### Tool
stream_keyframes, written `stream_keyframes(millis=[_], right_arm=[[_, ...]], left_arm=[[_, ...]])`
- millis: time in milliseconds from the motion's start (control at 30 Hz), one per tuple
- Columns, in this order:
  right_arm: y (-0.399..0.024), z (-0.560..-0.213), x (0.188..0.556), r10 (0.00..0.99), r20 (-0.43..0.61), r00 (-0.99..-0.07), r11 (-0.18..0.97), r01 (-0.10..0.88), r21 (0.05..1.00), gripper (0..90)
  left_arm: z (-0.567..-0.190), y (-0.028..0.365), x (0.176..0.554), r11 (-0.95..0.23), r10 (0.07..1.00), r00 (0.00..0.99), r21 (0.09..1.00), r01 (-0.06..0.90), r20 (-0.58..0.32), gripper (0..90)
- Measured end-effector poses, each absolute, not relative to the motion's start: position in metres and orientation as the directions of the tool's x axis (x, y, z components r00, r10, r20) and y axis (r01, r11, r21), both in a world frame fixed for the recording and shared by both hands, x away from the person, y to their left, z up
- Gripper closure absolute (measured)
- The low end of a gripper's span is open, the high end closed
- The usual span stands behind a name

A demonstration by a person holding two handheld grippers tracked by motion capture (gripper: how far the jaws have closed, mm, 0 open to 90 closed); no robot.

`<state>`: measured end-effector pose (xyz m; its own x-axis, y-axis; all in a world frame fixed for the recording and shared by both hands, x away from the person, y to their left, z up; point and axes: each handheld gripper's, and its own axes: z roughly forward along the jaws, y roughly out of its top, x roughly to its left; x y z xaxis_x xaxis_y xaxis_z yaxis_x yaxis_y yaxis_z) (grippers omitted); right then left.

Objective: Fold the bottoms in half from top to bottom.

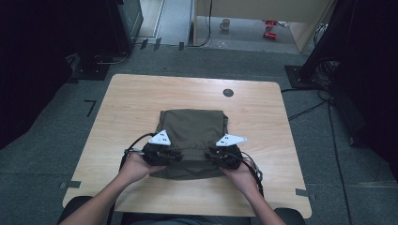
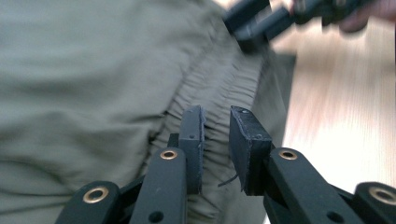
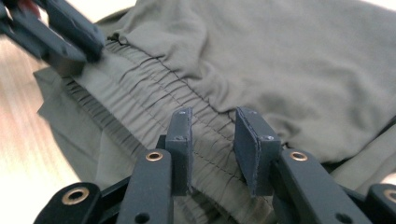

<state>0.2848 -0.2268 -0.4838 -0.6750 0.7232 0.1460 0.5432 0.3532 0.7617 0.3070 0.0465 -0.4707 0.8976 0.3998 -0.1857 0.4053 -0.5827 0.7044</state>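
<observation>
Garment: olive folded cloth (image 1: 192,140) lies mid-table, its gathered waistband (image 3: 154,93) at the near edge.
Table (image 1: 141,93): pale wood.
Left gripper (image 2: 217,119): jaws narrowly apart over the waistband, near left; grip unclear.
Right gripper (image 3: 212,121): likewise, near right.

Olive garment (image 2: 93,84): blurred left of the jaws, cut off by the frame's left edge. Other gripper (image 2: 280,16) beyond the jaws: blurred, cropped at top.

Overhead forward-down view, two close tool views, sharing garment (image 1: 191,140)
</observation>
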Motion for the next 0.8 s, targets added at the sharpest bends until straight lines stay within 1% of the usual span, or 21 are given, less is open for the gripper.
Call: stream_keyframes(millis=[67,167,200,300,500,600,733,800], right_arm=[[-0.226,-0.487,0.283,0.717,0.148,-0.681,0.362,0.545,0.756,66.7],[-0.224,-0.492,0.277,0.704,0.087,-0.705,0.417,0.509,0.753,67.0],[-0.222,-0.494,0.275,0.698,0.052,-0.715,0.443,0.488,0.752,67.5],[-0.217,-0.499,0.274,0.691,-0.003,-0.722,0.486,0.462,0.742,68.3],[-0.219,-0.503,0.289,0.704,0.023,-0.710,0.449,0.470,0.760,69.1],[-0.219,-0.504,0.299,0.710,0.010,-0.704,0.447,0.462,0.766,69.2],[-0.221,-0.505,0.313,0.718,0.033,-0.695,0.422,0.474,0.773,70.0],[-0.222,-0.505,0.319,0.722,0.044,-0.691,0.410,0.477,0.778,69.9]], left_arm=[[-0.476,0.047,0.307,-0.580,0.401,0.891,0.694,0.427,-0.213,72.6],[-0.483,0.048,0.308,-0.588,0.411,0.886,0.680,0.438,-0.215,73.3],[-0.485,0.048,0.308,-0.586,0.415,0.884,0.679,0.442,-0.217,74.4],[-0.491,0.047,0.312,-0.581,0.428,0.878,0.679,0.448,-0.213,78.3],[-0.494,0.049,0.326,-0.543,0.469,0.859,0.701,0.463,-0.205,79.2],[-0.496,0.048,0.332,-0.526,0.491,0.848,0.706,0.473,-0.202,79.1],[-0.497,0.047,0.339,-0.513,0.507,0.837,0.710,0.483,-0.204,78.9],[-0.496,0.046,0.340,-0.503,0.519,0.829,0.711,0.492,-0.208,76.1]])
